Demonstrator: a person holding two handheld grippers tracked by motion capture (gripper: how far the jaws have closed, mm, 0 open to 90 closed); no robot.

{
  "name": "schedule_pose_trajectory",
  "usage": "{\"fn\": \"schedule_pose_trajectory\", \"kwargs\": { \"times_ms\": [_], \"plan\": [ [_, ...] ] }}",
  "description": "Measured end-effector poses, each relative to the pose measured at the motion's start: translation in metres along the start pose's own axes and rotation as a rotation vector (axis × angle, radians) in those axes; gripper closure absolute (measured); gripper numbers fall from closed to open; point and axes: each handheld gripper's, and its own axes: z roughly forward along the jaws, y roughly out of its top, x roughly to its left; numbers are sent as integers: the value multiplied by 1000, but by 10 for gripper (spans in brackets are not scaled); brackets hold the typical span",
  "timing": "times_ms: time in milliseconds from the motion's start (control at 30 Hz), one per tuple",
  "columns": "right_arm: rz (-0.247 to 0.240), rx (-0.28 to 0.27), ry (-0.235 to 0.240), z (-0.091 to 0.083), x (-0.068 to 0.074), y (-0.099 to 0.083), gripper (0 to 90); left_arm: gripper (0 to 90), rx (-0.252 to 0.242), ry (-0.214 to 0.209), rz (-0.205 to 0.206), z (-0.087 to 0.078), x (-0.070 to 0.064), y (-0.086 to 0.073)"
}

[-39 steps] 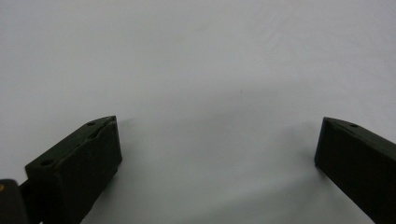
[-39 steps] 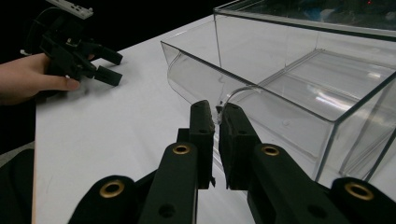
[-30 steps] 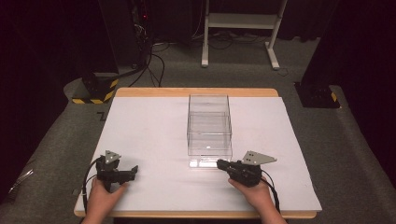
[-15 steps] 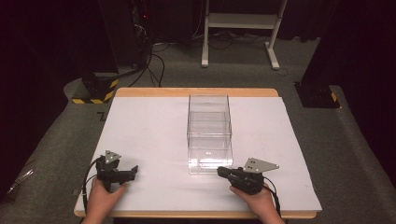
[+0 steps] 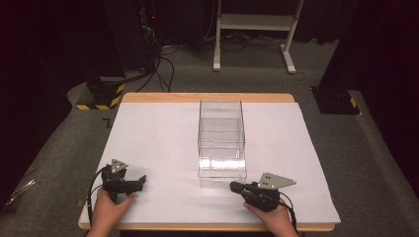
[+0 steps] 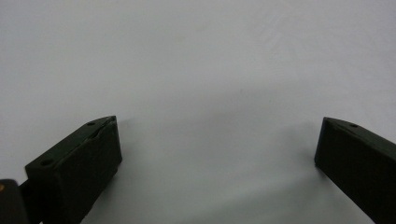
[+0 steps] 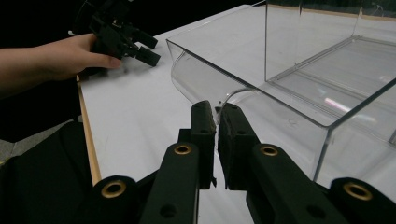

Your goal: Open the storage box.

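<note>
Nearby, right gripper (image 7: 217,109) pinched together beside clear box (image 5: 222,143); left gripper (image 6: 217,140) spread apart.

High view: up above the near edge, looking forward and down over the whole white table (image 5: 148,143). Left gripper view: close against bare tabletop. Right gripper view: low, close, facing the clear box (image 7: 299,70), shared with the high view.

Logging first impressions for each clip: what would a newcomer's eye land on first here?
The clear plastic box at the middle of the white table, with drawer-like tiers. Next, the right tool, its jaws nearly together at the curved front lip of the box's near end. The left tool rests open near the table's front left corner.
</note>
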Motion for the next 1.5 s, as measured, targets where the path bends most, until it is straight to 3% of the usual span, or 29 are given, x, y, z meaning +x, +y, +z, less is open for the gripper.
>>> {"fn": "schedule_pose_trajectory", "kwargs": {
  "times_ms": [500,633,800,967,1133,1300,1500],
  "plan": [
    [-4,3,3,-11,6,-4,859,6,-1,0,0,0,0,0],
    [7,-8,25,-15,6,-6,861,6,-1,0,0,0,0,0],
    [14,-16,11,-23,9,-8,815,6,-1,0,-1,0,0,0],
    [35,-17,12,-16,5,-5,735,6,0,0,0,0,0,0],
    [29,5,30,-2,5,-4,743,6,0,0,0,0,0,0],
    [14,9,51,0,6,-3,829,7,-1,1,0,0,0,0],
    [-10,20,65,-5,12,-5,789,6,-1,1,0,0,0,0]
  ]
}}
